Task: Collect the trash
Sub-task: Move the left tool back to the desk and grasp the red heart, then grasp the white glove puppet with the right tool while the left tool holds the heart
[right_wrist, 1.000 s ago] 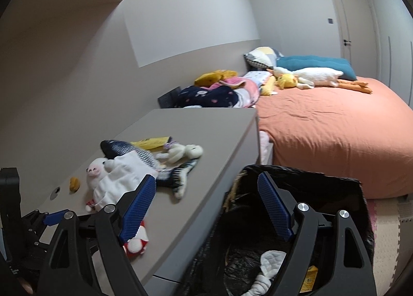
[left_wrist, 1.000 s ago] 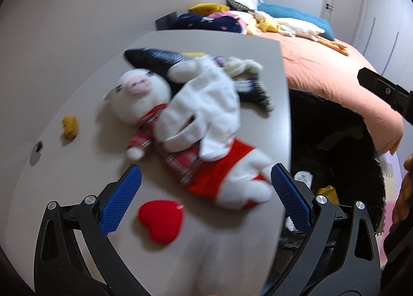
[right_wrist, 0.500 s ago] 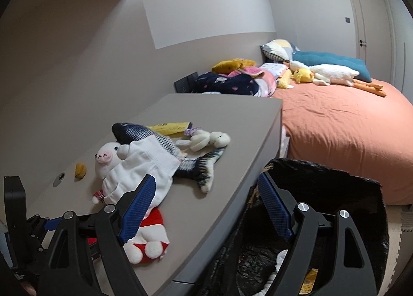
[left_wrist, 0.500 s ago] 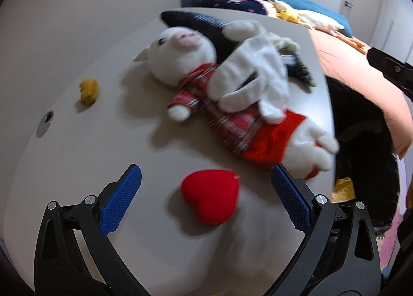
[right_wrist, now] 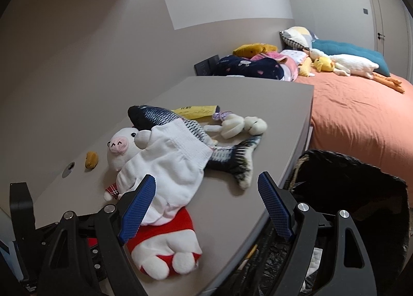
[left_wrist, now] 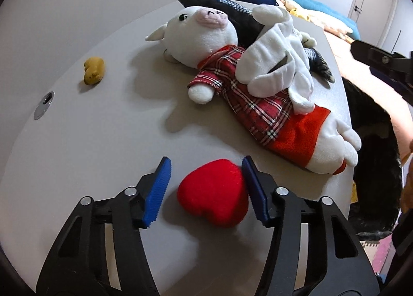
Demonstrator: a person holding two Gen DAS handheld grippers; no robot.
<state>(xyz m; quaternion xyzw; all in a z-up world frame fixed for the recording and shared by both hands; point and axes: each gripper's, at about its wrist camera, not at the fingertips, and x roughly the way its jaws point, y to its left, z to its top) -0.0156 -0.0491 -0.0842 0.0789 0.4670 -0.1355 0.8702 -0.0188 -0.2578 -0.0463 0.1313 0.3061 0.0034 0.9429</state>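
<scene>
So the left gripper [left_wrist: 206, 187] was down low on the grey table [left_wrist: 108, 141], jaws spread with the little red plush heart [left_wrist: 213, 202] sitting between them — the right pad touched the heart's edge, the left pad had a gap, so nothing was pinched yet. Looked to me like the grab was just about to happen.

The right gripper [right_wrist: 206, 205] was spread wide and holding nothing, hanging over the near right edge of the table next to the black trash bag [right_wrist: 361, 192].

Further out on the table: a plush pig [left_wrist: 204, 27] in a plaid shirt with a white glove [left_wrist: 281, 56] draped over it, a plush fish [right_wrist: 180, 125] behind that, a small white plush [right_wrist: 242, 125], a yellow packet [right_wrist: 196, 111] at the far end, and 1 small yellow scrap [left_wrist: 94, 70] off to the left.

Progress-wise, I'd call it early. The bag had a couple of pale bits at the bottom, hard to tell what, and pretty much everything on the table was uncollected.
</scene>
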